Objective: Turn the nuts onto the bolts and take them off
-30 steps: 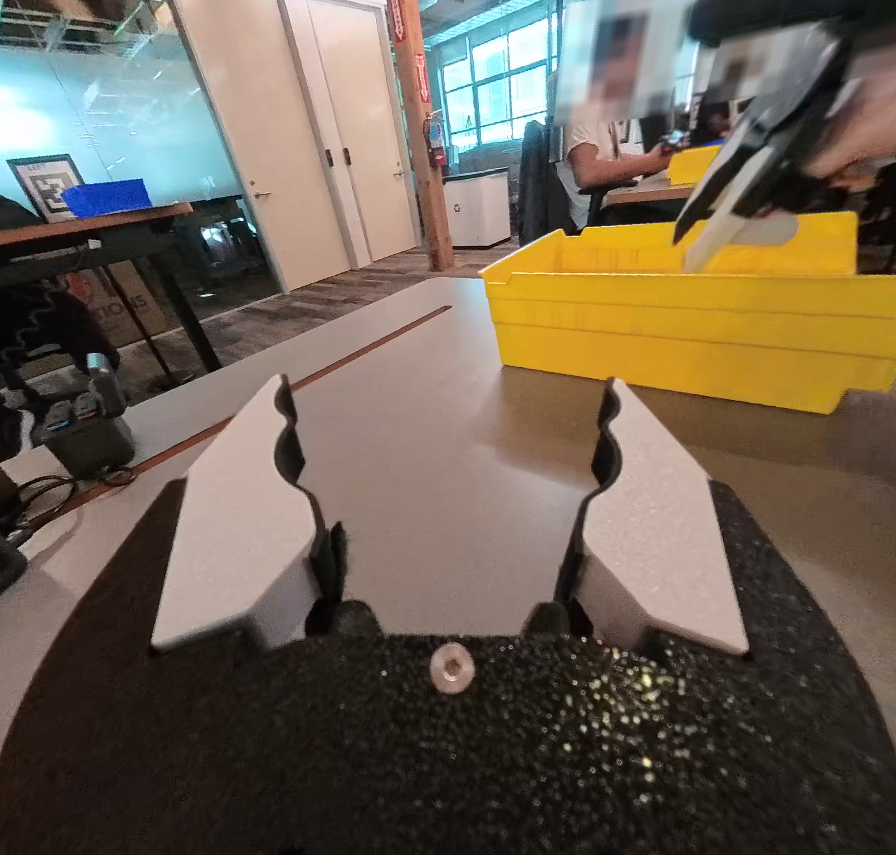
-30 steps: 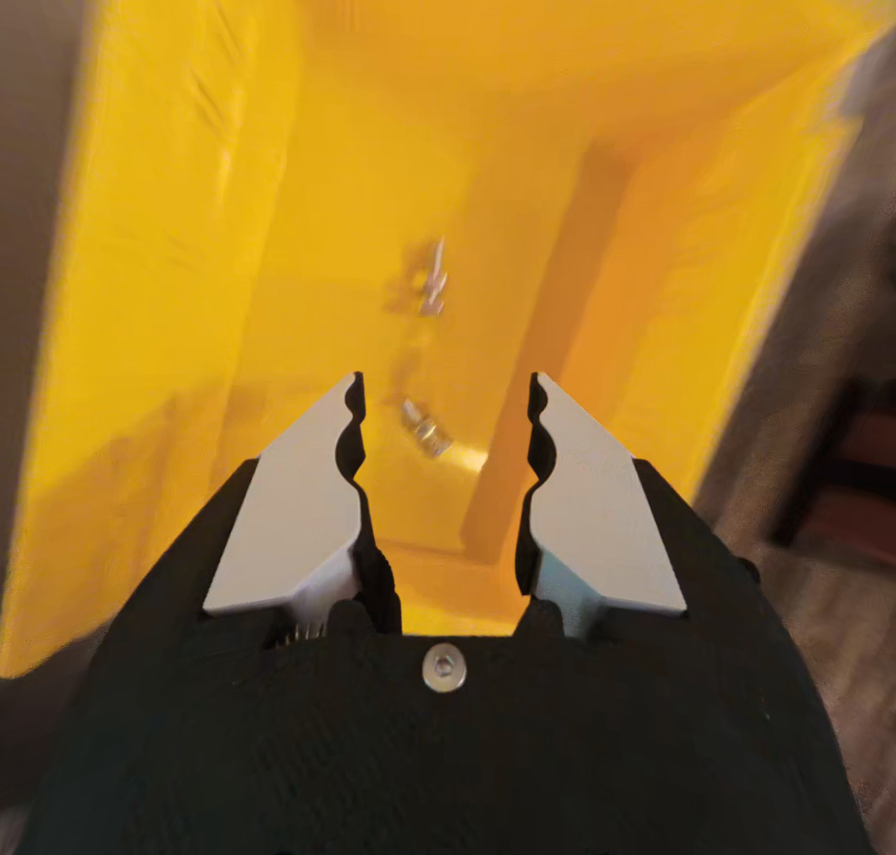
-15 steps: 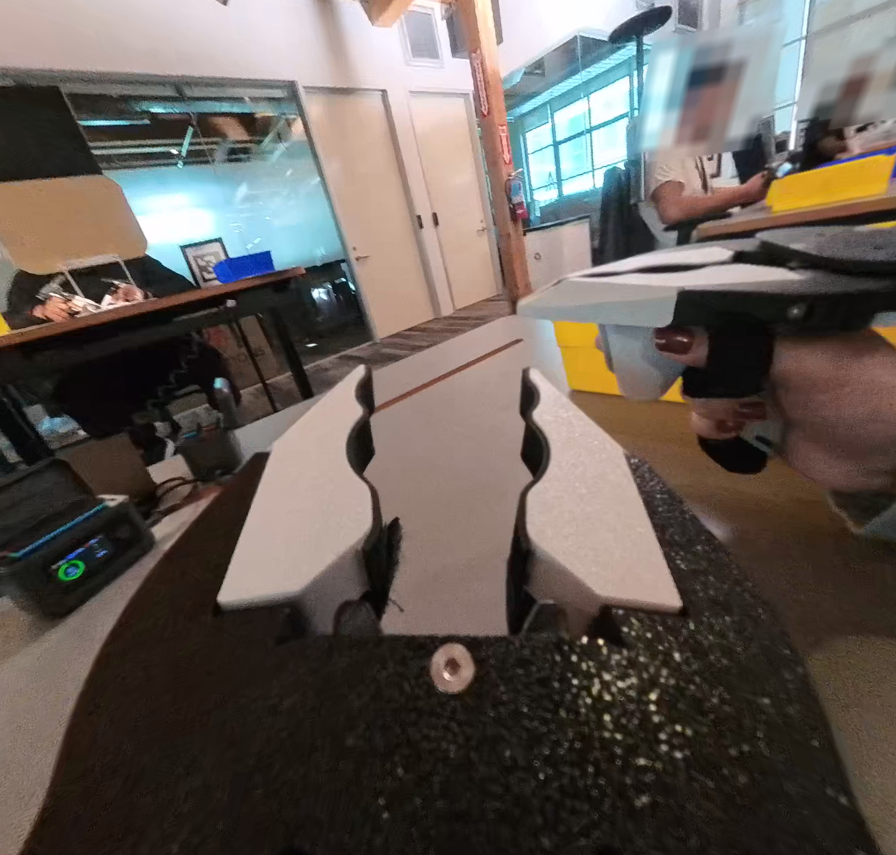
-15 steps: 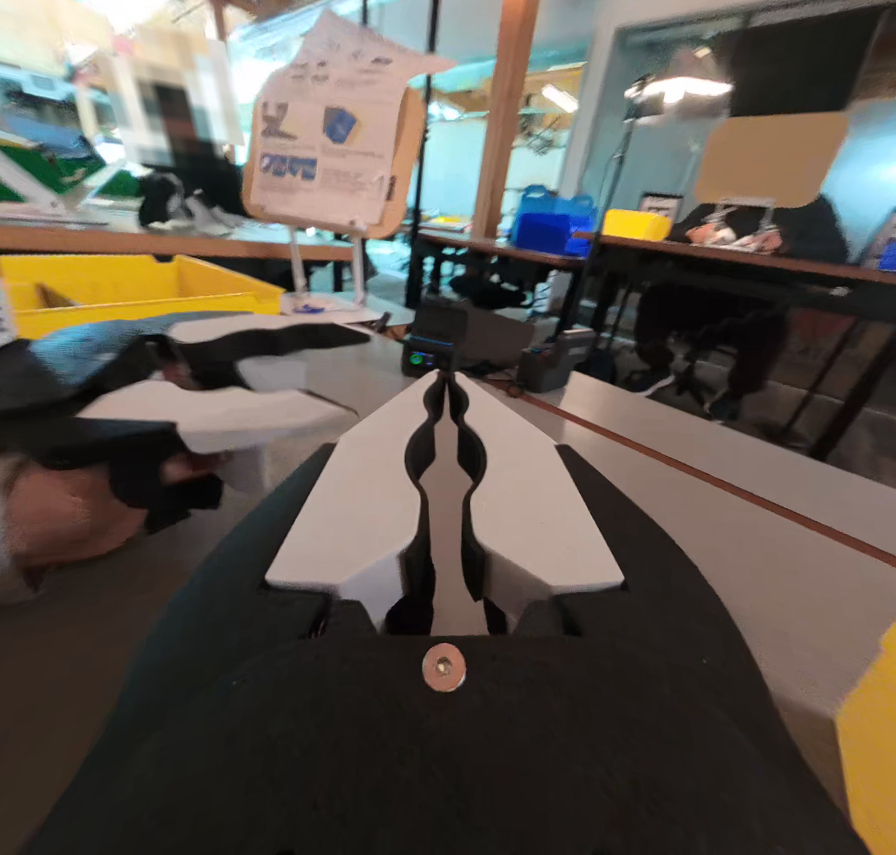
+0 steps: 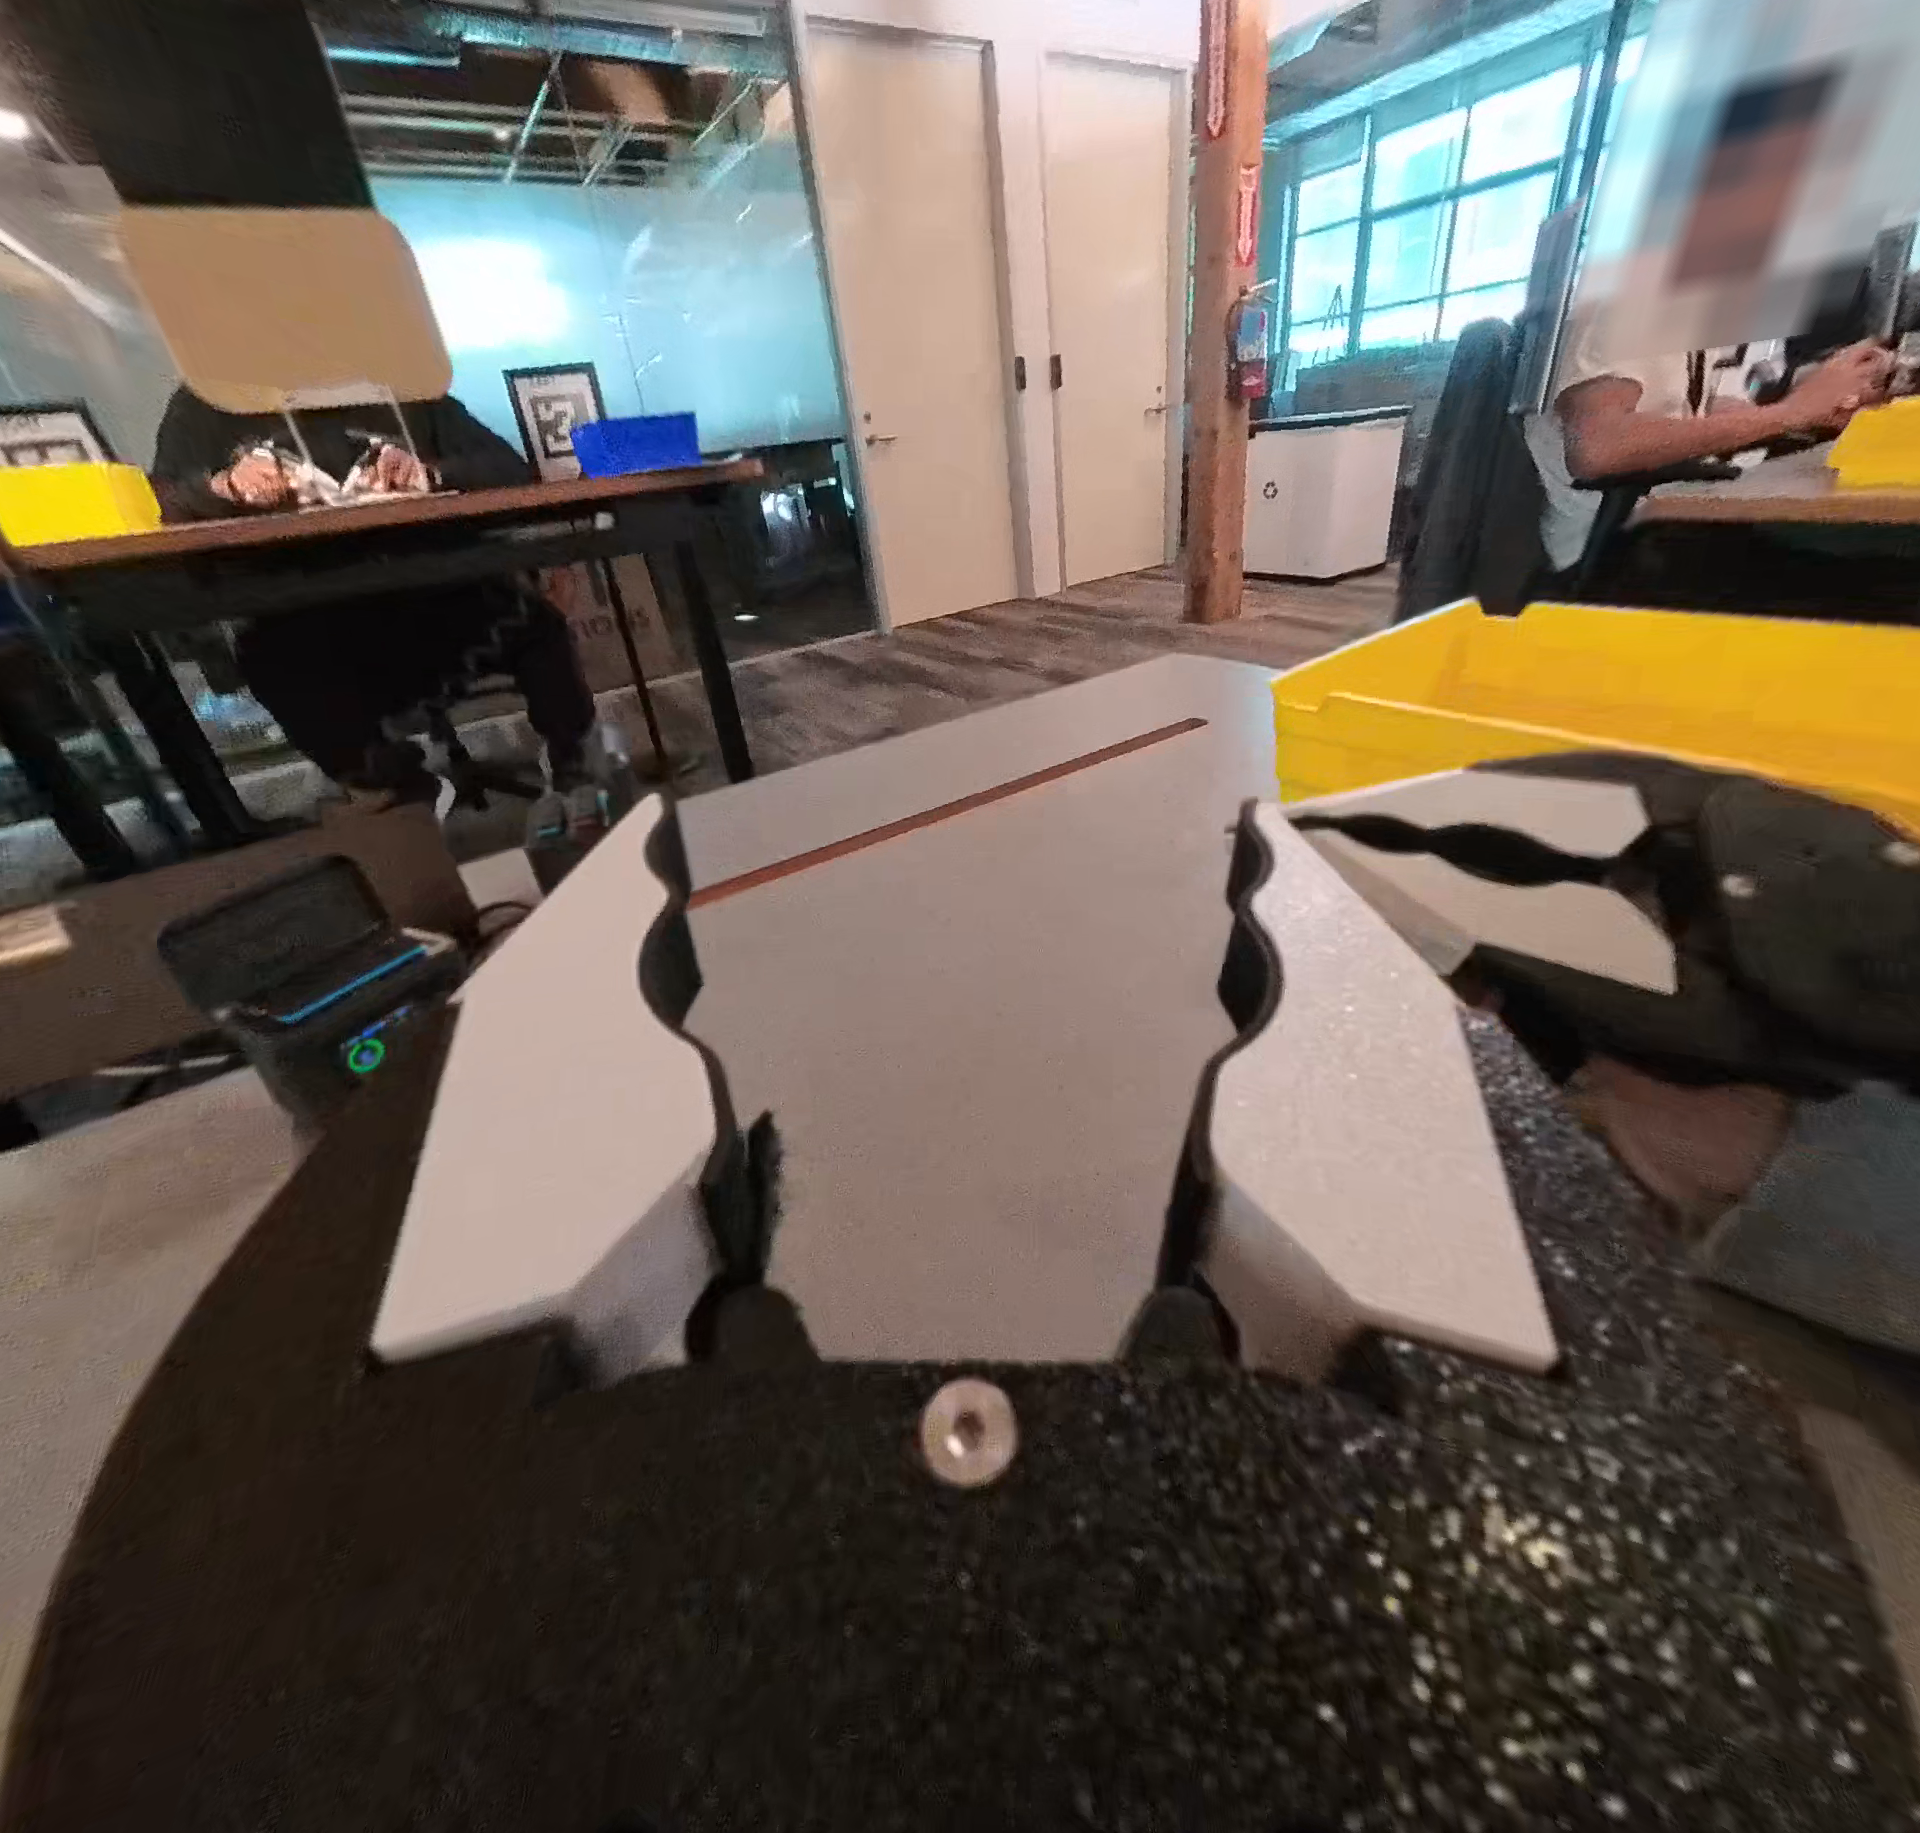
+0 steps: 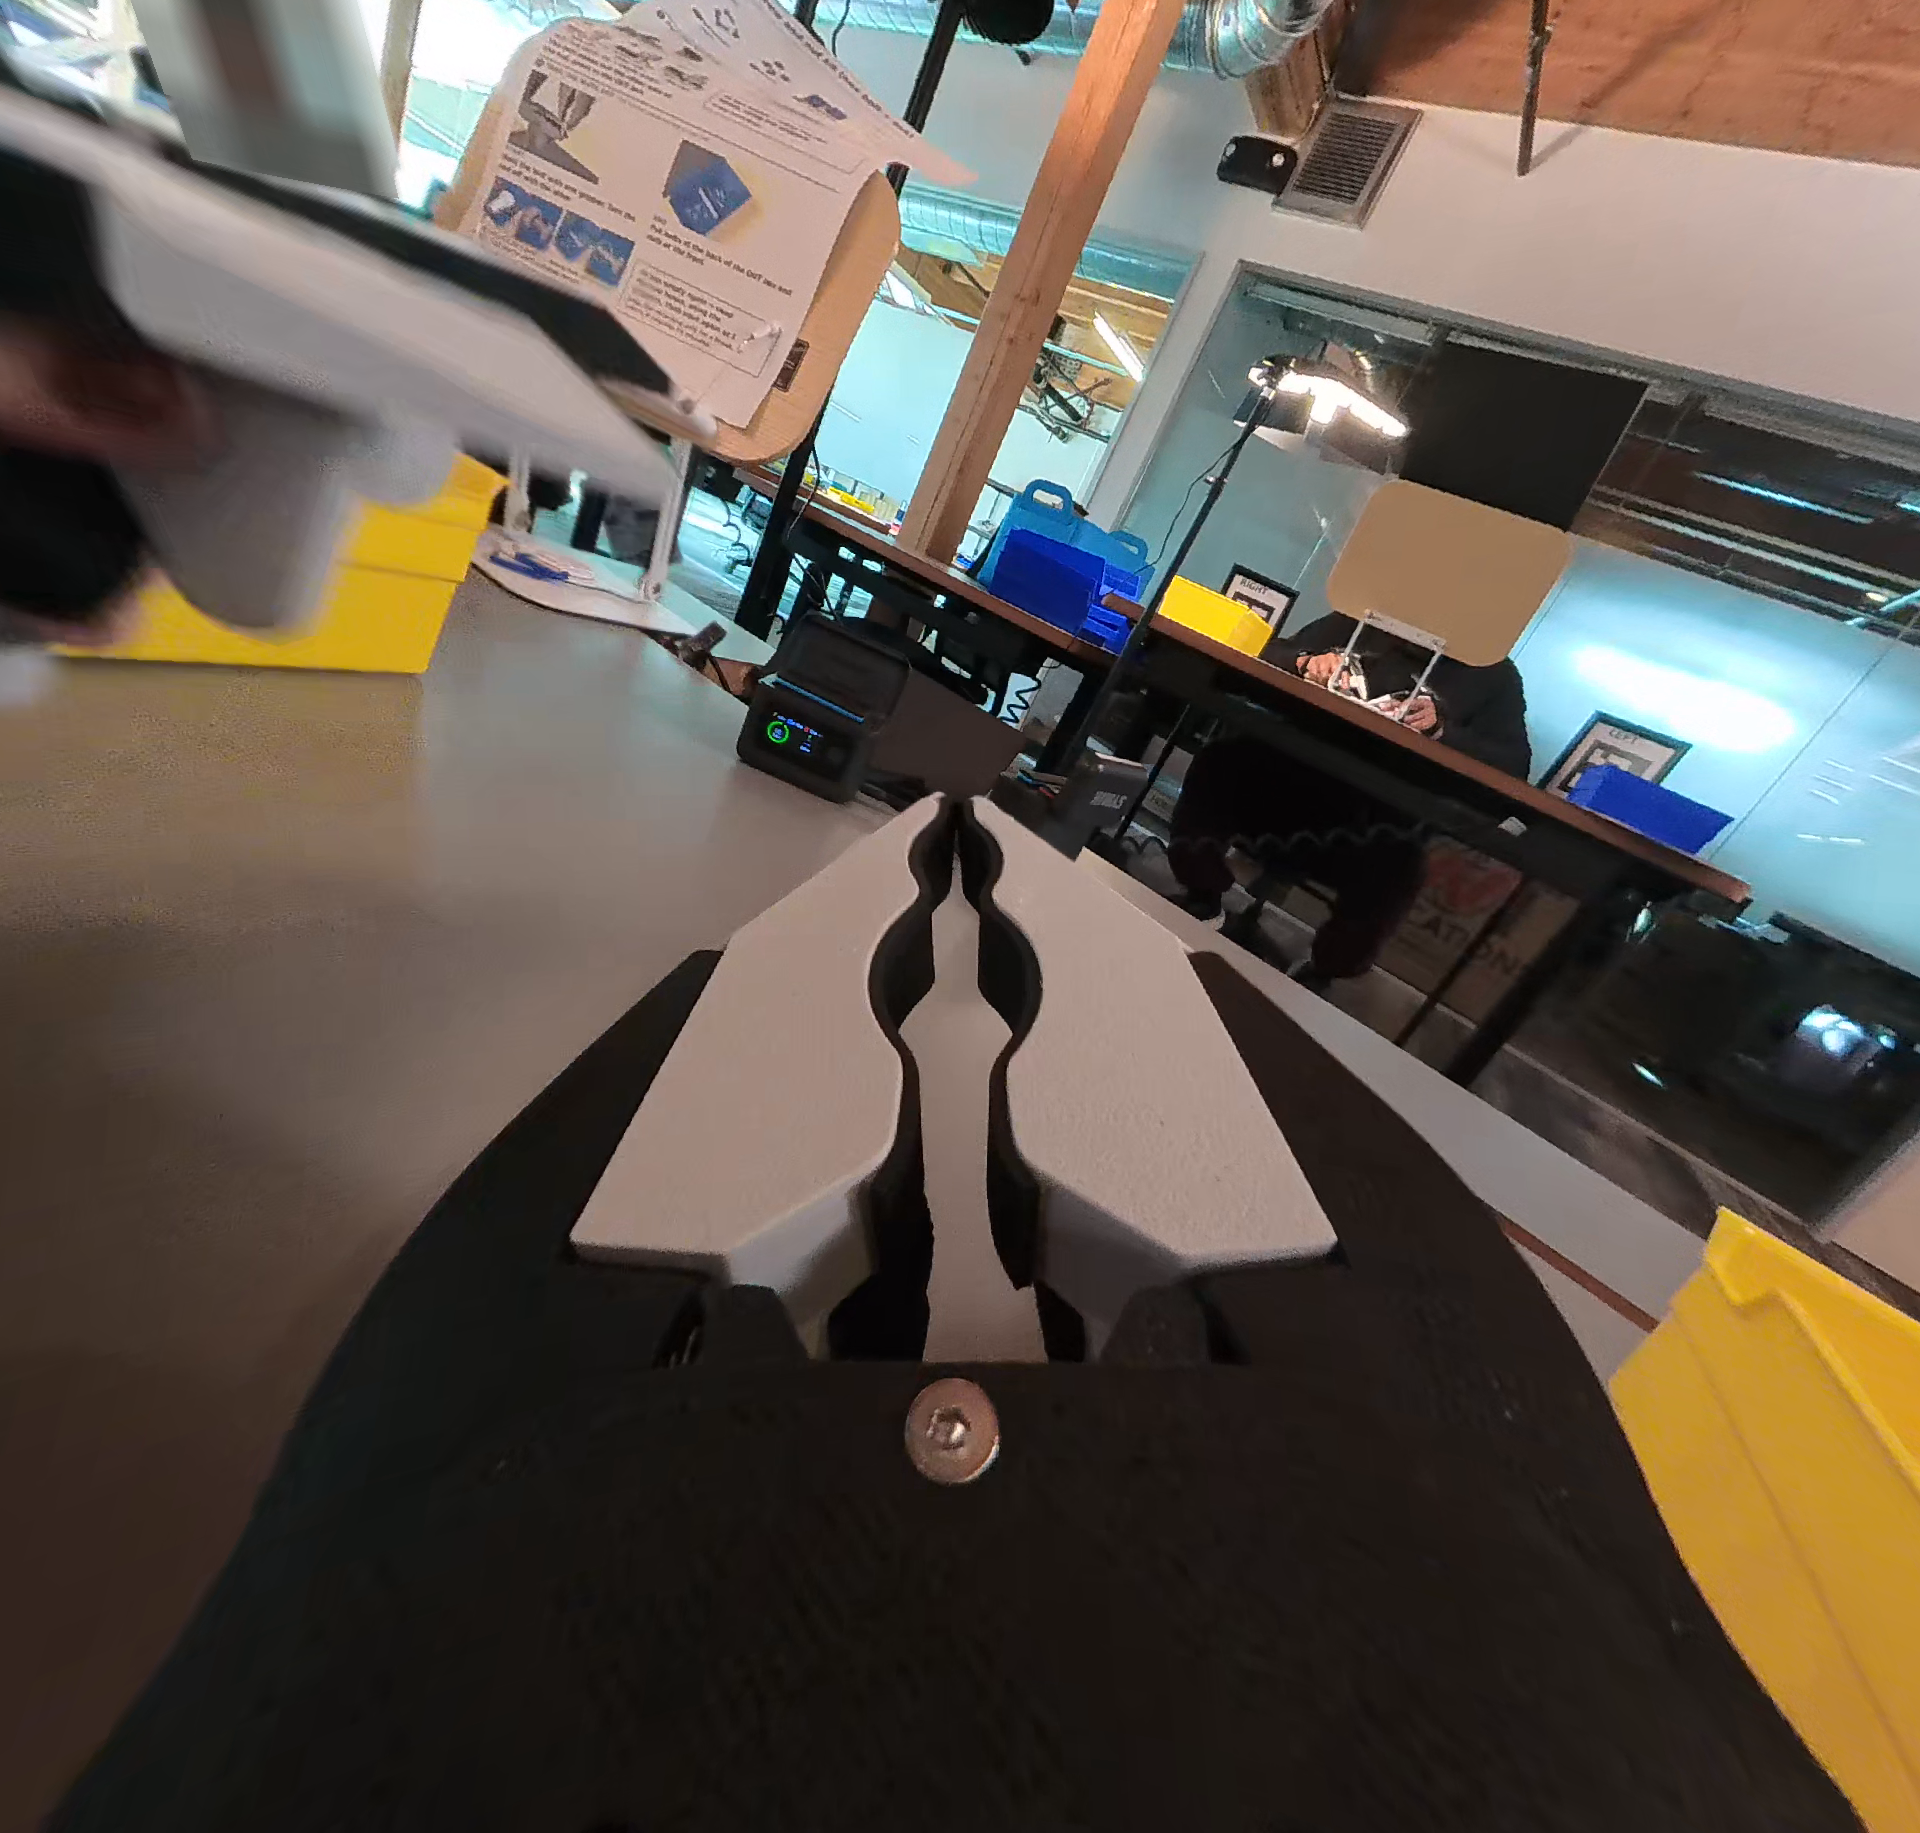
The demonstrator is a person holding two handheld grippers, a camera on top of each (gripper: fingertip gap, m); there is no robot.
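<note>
Tools have both left the yellow bin (image 5: pixel 1621 713), which the right tool (image 6: pixel 954 827) was searching a second ago. That tool now lies low over the grey bench (image 5: pixel 935 1004) just beside the bin, fingers nearly together, with nothing visible between them. The left tool (image 5: pixel 951 848), also near the bin, is wide apart again and empty. No nut or bolt is visible, so I judge the task paused or finished.
</note>
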